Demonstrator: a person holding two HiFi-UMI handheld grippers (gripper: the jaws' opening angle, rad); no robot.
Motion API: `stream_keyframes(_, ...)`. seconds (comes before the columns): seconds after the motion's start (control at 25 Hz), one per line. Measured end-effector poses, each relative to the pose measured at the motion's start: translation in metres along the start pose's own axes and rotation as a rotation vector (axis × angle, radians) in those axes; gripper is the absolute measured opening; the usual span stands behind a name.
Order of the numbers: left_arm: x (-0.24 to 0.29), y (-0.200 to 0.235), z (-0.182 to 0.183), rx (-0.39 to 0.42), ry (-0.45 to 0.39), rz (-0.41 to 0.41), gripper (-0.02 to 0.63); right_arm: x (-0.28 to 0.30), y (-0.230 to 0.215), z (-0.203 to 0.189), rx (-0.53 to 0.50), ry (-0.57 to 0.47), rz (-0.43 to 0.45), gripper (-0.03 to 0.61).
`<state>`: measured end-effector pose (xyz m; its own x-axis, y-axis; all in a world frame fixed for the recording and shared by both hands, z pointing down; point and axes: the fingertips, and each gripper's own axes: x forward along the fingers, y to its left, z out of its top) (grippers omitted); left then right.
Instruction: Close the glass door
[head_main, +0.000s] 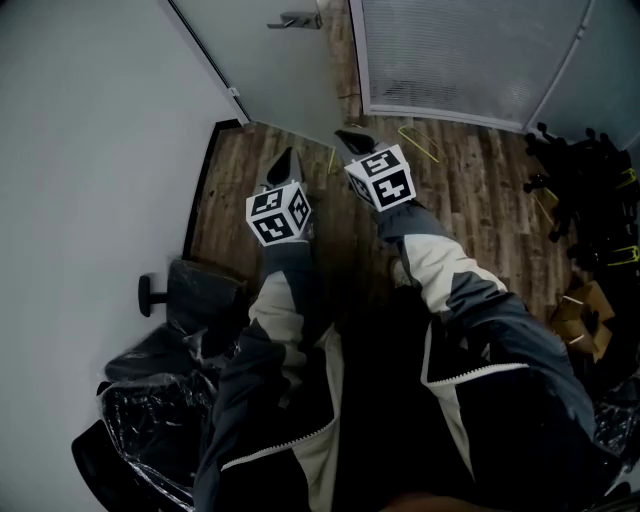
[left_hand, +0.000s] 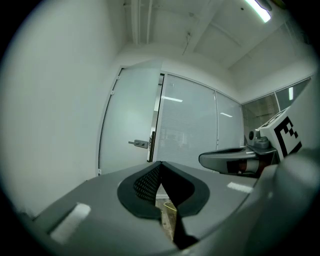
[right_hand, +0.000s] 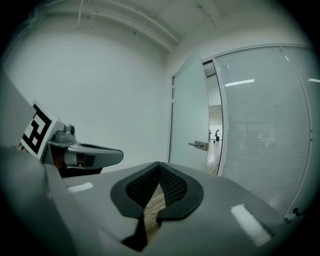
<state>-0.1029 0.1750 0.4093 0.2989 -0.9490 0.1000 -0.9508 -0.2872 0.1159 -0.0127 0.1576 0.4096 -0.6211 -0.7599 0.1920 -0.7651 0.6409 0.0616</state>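
Note:
The frosted glass door (head_main: 270, 60) stands ajar ahead of me, its metal handle (head_main: 295, 18) near the free edge. In the left gripper view the door (left_hand: 127, 125) and its handle (left_hand: 140, 144) sit left of centre. The right gripper view shows the door (right_hand: 190, 115), its handle (right_hand: 199, 145) and a lit gap (right_hand: 216, 132) between door and glass wall. My left gripper (head_main: 285, 155) (left_hand: 160, 165) and right gripper (head_main: 345, 135) (right_hand: 159, 165) point at the door side by side, well short of it. Both are shut and hold nothing.
A glass wall with blinds (head_main: 470, 50) runs right of the doorway. A white wall (head_main: 90, 150) is on the left. A plastic-wrapped office chair (head_main: 170, 380) stands low left. Black equipment (head_main: 580, 190) and cardboard boxes (head_main: 585, 315) sit at the right on the wooden floor (head_main: 470, 190).

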Motion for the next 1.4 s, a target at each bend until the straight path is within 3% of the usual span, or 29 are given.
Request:
stream_keyframes(0.4,0.102,0.032,0.003,-0.001,0.021,0.114,0.003,0.097,-0.072,-0.002,-0.013,-0.003,0.124,0.006)
stream_keyframes(0.72,0.184,0.03,0.014,-0.009,0.023,0.199,0.003,0.149,-0.136,0.001,-0.039,0.017,0.234,0.006)
stream_keyframes(1.04,0.239,0.033,0.014,0.011,0.036,0.209,0.003,0.183,-0.182,-0.001,-0.033,0.029,0.253,0.006)
stream_keyframes(1.4,0.291,0.072,0.022,-0.009,0.009,0.176,0.003,0.235,-0.203,0.008,-0.077,0.025,0.237,0.006)
